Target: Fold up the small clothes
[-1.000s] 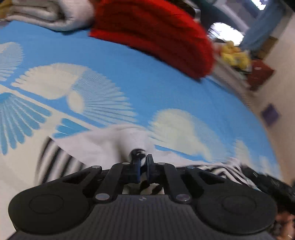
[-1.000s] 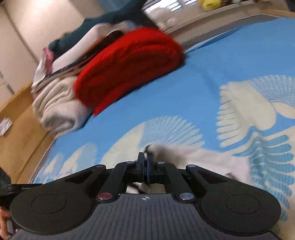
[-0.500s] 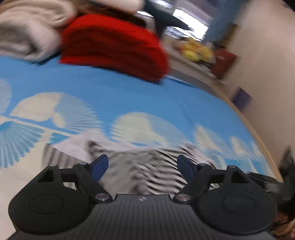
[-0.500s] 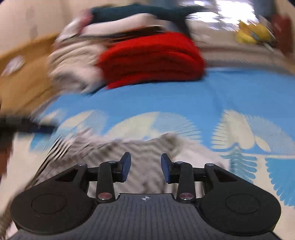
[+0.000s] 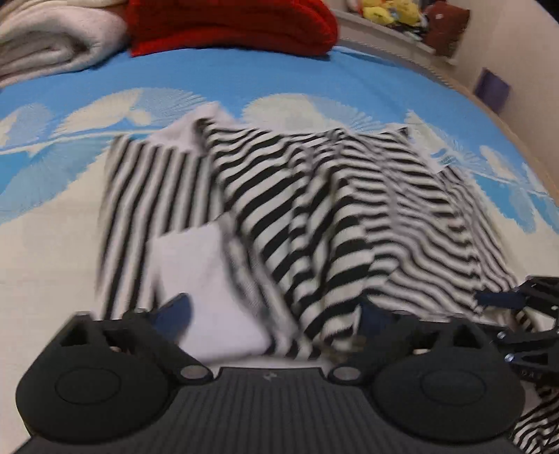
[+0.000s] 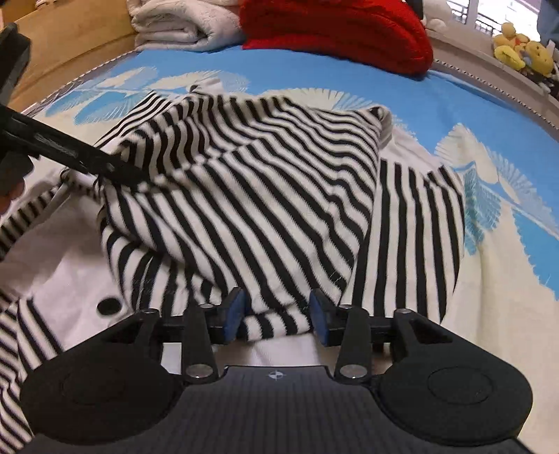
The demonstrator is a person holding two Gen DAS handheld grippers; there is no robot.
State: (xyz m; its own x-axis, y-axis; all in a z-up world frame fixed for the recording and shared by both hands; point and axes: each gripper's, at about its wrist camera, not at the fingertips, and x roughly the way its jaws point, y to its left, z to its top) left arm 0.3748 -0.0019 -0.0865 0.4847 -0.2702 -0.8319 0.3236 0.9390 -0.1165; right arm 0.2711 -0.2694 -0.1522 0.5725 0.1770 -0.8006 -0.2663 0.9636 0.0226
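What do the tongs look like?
Both tongs, left and right, are black. Each has a ribbed middle plate with a tiny white mark, a round disc at either side, silver screws on the jointed arms, and two fingers with blue pads. No cables or sleeves show.

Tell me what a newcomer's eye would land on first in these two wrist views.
First, the black-and-white striped garment, lying rumpled across the middle of the blue and cream patterned bedspread. Next, the folded red knit at the far edge, beside a folded cream blanket. The right tool has just been opening, a striped edge lying between its blue pads.
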